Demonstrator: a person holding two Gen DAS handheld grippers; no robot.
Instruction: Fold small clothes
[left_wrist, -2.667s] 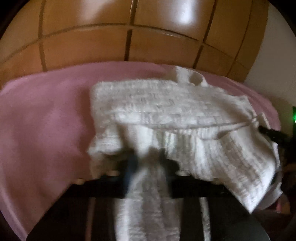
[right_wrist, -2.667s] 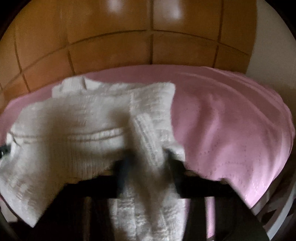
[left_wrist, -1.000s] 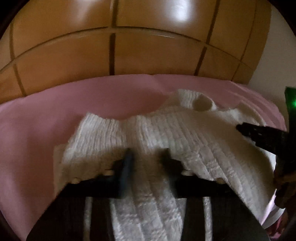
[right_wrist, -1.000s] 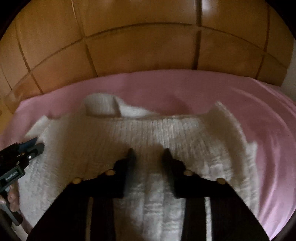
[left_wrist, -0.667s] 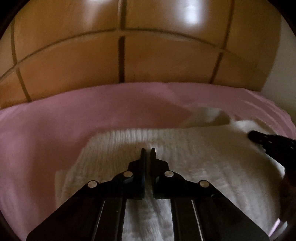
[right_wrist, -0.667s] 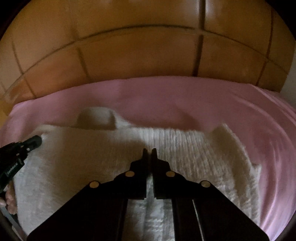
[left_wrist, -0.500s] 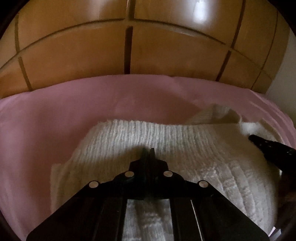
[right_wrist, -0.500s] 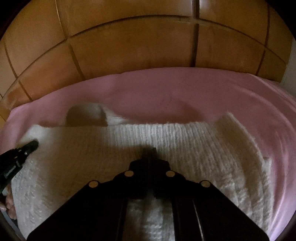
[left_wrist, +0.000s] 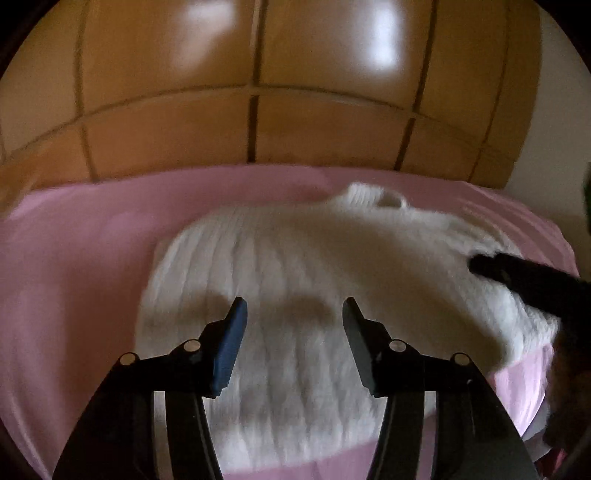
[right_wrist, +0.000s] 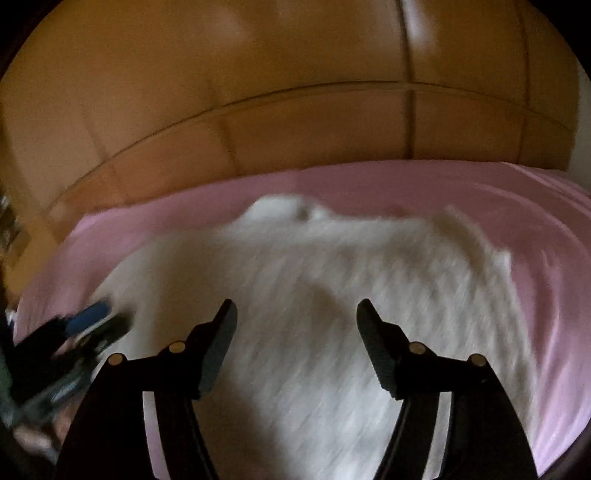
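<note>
— How many garments are on the bed?
— One white knit sweater, on one pink bedsheet.
— And claws?
— Two: one left claw and one right claw, each with two fingers, spread apart.
— Behind?
— One panelled wooden headboard.

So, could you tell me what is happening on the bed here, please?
A person with a two-finger gripper in each hand is folding a small white knitted sweater on a pink bedsheet. The sweater lies spread on the sheet, its collar toward the wooden headboard. The left gripper and right gripper are both open above the sweater's near part, holding nothing. The right wrist view is blurred.
</note>
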